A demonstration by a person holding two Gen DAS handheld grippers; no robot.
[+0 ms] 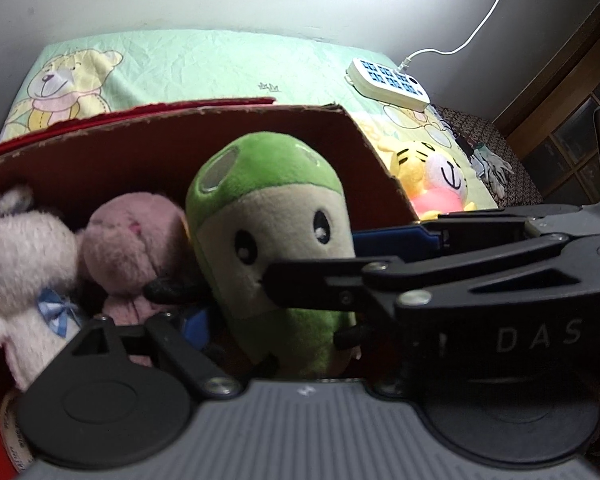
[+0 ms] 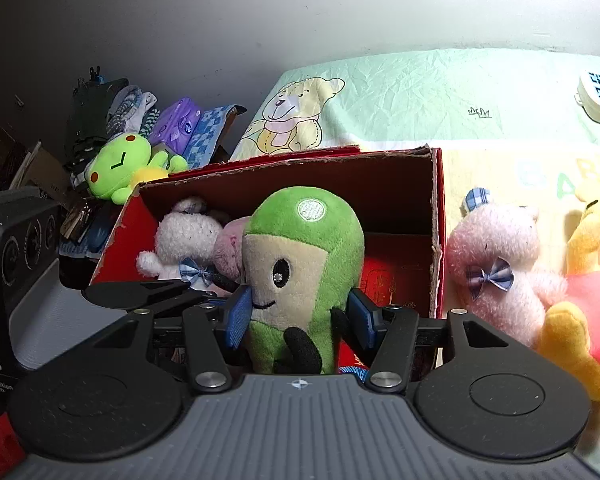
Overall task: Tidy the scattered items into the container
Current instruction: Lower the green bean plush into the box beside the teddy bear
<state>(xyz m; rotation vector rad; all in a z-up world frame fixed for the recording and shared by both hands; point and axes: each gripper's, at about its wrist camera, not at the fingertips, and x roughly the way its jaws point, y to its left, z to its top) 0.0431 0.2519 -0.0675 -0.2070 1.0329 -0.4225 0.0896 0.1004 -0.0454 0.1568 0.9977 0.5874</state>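
Right tongs (image 2: 300,322) clamp the green plush (image 2: 300,264) at its lower body: blue pads (image 2: 238,316) press its two flanks, toy upright, face toward the camera, its black arm hanging at 6 o'clock. The plush is held over the front part of the red cardboard box (image 2: 436,240), roughly level with the rim. Left tongs (image 1: 204,288) gape apart with nothing between the pads; their black tip lies at 9 o'clock of the green plush, close to it, contact cannot be told. In the left wrist view the right tongs' arms cross in from 3 o'clock. Box contents: a white plush with a blue bow (image 2: 184,240) and a dusty pink plush (image 2: 230,252), side by side against the left wall at 9 o'clock of the held toy. Outside the box on the bed sheet (image 2: 440,92), at 3 o'clock: a pale pink plush with a checked bow (image 2: 500,264), touching a yellow tiger plush (image 2: 596,280). A white power strip (image 1: 388,80) lies at 1 o'clock, near the wall.
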